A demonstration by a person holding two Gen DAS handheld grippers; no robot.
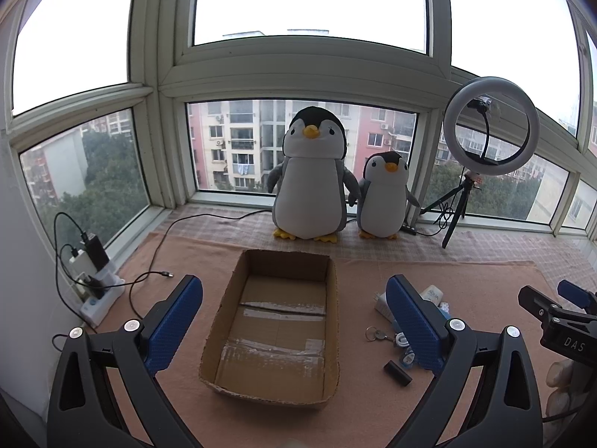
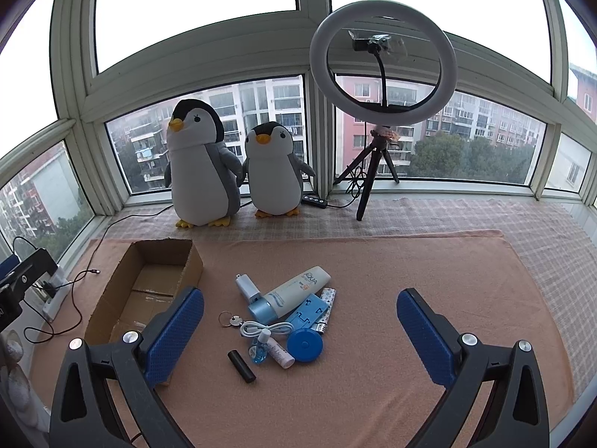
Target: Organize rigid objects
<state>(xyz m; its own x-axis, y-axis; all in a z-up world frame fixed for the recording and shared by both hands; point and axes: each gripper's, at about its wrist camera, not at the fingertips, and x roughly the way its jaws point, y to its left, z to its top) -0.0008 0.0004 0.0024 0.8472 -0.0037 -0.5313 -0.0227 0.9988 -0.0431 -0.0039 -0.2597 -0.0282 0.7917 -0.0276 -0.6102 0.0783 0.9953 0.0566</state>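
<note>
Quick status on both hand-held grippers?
Left hand-held gripper: open, holding nothing, over the cardboard box.
Right hand-held gripper: open, holding nothing.

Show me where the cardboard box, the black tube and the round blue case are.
cardboard box (image 1: 328,321): left wrist view, its right wall.
black tube (image 2: 241,366): right wrist view, middle of its body.
round blue case (image 2: 305,344): right wrist view, centre of its top face.

You get flat overcast daylight from the windows (image 1: 309,3), upper panes blown out white, shadows soft and faint, sharp focus mid-frame, strong fisheye bending of frames plus dark vignette corners.
</note>
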